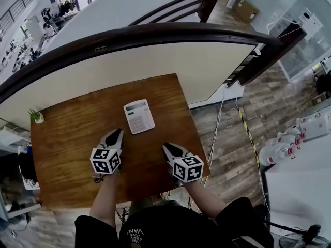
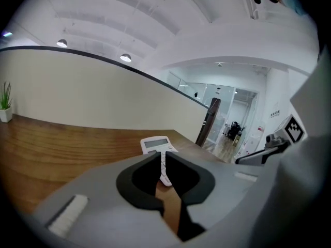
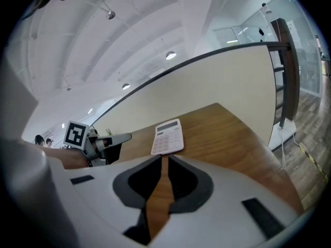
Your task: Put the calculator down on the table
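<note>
Calculator point(image 1: 139, 116) – one, white, lying flat and face up on the wooden table point(image 1: 72, 133), display end towards the far edge, in the far middle of the top; nothing touches it. Left gripper point(image 1: 117, 134) – mine, held above the near half of the table, tips aimed forward and somewhat down, short of the calculator's near-left corner and apart from it; in the left gripper view my jaws are drawn almost together with only a thin slit between the tips, nothing caught in it, and the calculator point(image 2: 156, 144) shows just beyond them on the bare wood. Right gripper point(image 1: 168, 149) – mine, level with the left one and to its right, also over the near half of the table, well apart from the calculator; in the right gripper view the jaws stand nearly closed in the same way, empty, wood grain visible through the slit, with the calculator point(image 3: 168, 137) lying past the tips and a little to the right. Marker cube point(image 1: 106, 160) on the left gripper, marker cube point(image 1: 187, 168) on the right. Small potted plant point(image 1: 36, 116) at the table's far left corner. Pale curved wall point(image 1: 155, 56) with a dark rail along its top, just behind the table.
</note>
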